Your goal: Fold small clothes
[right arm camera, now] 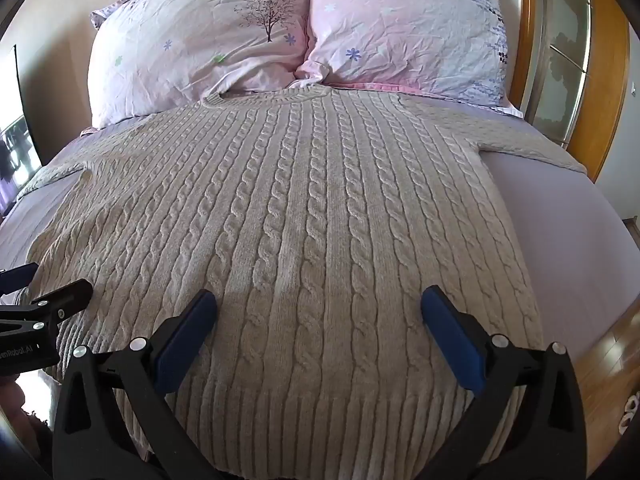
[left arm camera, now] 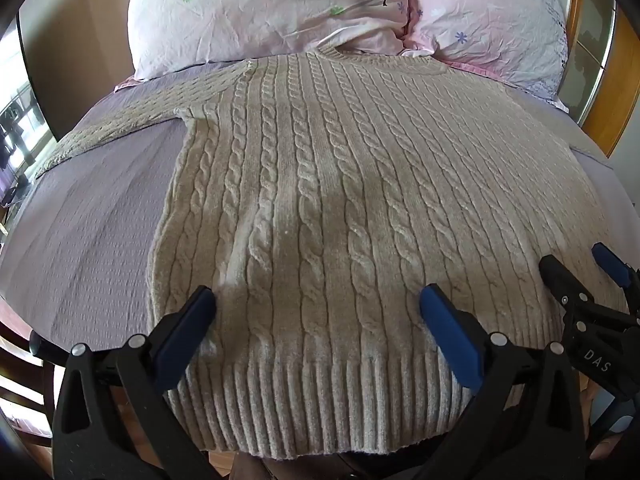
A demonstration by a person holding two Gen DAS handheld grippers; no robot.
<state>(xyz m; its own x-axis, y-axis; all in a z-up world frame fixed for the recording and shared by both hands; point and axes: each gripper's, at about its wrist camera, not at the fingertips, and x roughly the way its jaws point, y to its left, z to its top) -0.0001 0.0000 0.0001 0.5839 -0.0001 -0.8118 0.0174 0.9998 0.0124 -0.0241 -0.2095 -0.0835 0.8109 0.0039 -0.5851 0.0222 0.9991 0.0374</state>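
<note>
While the sweater lies flat on the bed, left gripper and right gripper hover released above its hem, side by side.

- Your left tool covers parts of the sweater hem; the hem's lowest edge hangs over the bed edge.
- In the right wrist view, the sweater's left sleeve end runs past the bed's side (cuff unseen).
- The pillows hide the bed's head end and are cropped at the top.
- The cabinet glass is too blurred to tell its contents.
- The right tool is cut off at the left view's edge.
</note>
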